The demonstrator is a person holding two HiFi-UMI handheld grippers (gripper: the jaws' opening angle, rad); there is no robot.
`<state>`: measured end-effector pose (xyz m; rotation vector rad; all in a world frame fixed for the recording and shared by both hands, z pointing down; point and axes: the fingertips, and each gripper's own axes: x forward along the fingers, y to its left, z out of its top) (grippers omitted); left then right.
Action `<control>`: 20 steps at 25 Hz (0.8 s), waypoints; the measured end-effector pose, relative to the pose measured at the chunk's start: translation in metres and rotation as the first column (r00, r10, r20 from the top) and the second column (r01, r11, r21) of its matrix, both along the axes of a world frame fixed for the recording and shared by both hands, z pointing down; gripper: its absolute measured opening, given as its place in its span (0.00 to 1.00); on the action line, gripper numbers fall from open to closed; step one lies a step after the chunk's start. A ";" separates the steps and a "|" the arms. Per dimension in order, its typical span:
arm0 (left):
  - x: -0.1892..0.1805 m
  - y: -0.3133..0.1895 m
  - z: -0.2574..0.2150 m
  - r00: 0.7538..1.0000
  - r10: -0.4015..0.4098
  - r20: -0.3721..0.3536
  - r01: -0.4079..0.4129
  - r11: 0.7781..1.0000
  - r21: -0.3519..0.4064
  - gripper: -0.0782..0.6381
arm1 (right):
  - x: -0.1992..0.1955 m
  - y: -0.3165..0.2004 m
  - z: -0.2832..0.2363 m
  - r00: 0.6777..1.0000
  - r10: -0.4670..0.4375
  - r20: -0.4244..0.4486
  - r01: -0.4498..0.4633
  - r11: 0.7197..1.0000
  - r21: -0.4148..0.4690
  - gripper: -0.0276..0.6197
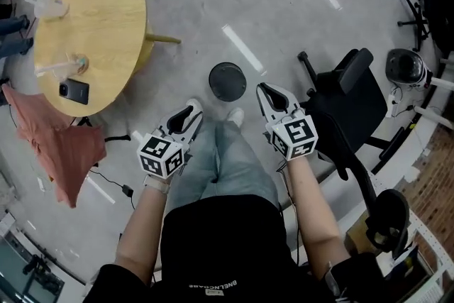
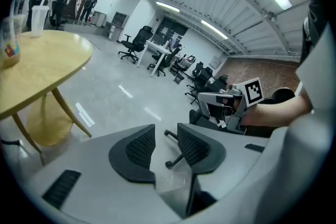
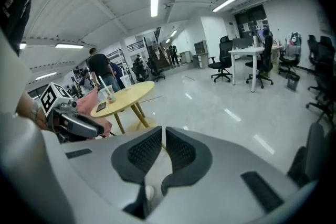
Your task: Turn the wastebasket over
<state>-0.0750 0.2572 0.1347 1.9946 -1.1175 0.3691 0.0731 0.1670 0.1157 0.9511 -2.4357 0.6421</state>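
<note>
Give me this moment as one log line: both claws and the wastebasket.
left claw: open, empty | right claw: shut, empty | wastebasket: on floor ahead of both claws, untouched

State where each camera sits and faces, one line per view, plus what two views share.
Head view: on the person's head, looking steeply down at the wastebasket; forearms, legs, left claw and right claw show.
Left gripper view: on the left claw, jaws apart, facing office chairs; the right forearm shows.
Right gripper view: on the right claw, jaws together, facing desks; left claw shows.
Shared: the round wooden table, in both gripper views.
</note>
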 end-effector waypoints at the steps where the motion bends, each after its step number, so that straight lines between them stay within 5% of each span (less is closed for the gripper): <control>1: 0.000 0.000 0.014 1.000 0.003 -0.007 -0.003 1.000 -0.023 0.29 | 0.001 -0.001 0.016 1.000 0.004 -0.013 -0.004 1.000 -0.020 0.07; 7: 0.004 -0.011 0.108 0.999 0.036 -0.008 -0.037 0.994 -0.101 0.32 | 0.014 -0.003 0.118 0.996 0.005 -0.085 -0.015 0.993 -0.115 0.11; 20: 0.009 -0.021 0.326 0.999 0.030 -0.015 -0.033 0.976 -0.215 0.35 | 0.024 -0.005 0.326 0.996 0.005 -0.093 -0.034 0.949 -0.315 0.25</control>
